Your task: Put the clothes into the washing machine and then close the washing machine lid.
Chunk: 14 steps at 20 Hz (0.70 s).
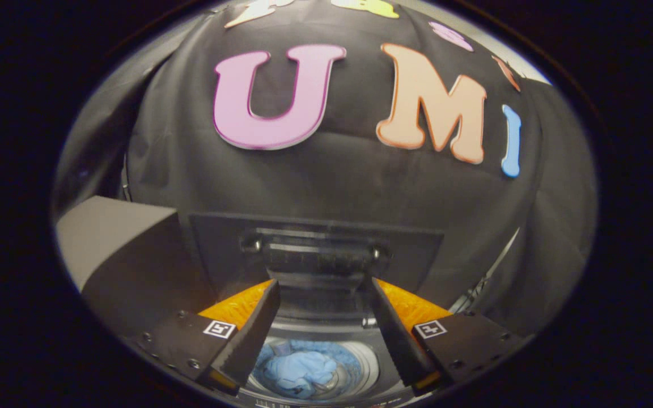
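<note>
Soft light-blue crumpled clothes (298,368) already lie in the round drum of the dark top-loading washing machine (360,368), below the tool (323,290), spread wide and empty. Upright dark rigid lid (315,255) beyond: probably light, push its top edge.

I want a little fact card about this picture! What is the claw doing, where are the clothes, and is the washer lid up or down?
claw: claw open, holding nothing, above the washer
fingers: fingers spread apart
clothes: blue clothes lying in the drum, seen below between the fingers
washing machine: drum open at the top
lid: lid raised, standing upright beyond the fingers
task left: lid not yet closed
</note>
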{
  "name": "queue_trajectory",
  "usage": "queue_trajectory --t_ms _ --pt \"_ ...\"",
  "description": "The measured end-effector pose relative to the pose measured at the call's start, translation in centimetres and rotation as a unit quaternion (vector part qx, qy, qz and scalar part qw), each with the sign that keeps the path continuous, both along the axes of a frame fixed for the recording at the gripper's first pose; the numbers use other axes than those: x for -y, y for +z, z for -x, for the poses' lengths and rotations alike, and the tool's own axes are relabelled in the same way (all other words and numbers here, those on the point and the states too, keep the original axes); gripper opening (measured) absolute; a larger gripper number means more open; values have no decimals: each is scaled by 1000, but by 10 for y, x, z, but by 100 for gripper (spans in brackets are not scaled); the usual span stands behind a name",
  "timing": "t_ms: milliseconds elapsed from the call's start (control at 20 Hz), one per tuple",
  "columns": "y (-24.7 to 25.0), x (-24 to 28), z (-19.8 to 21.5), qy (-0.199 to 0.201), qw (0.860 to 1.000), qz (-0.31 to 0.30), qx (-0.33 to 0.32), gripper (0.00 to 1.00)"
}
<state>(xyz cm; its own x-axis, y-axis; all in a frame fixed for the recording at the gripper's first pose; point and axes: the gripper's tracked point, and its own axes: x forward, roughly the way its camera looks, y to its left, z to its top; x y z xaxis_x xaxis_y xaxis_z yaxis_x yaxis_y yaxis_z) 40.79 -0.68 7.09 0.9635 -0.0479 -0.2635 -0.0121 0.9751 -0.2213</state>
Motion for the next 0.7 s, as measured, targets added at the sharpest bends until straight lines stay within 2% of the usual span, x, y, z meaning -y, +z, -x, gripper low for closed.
queue_trajectory --t_ms 150,350,550,650,700 --pt "47 -15 -13 15 999 6 51 98" --pt "96 -22 -36 -8 991 -13 131 98" --pt "86 -44 -72 1 991 -29 132 98" --pt "66 -49 -91 -4 993 -23 114 98" --pt "55 -45 -101 -22 994 -16 106 98"
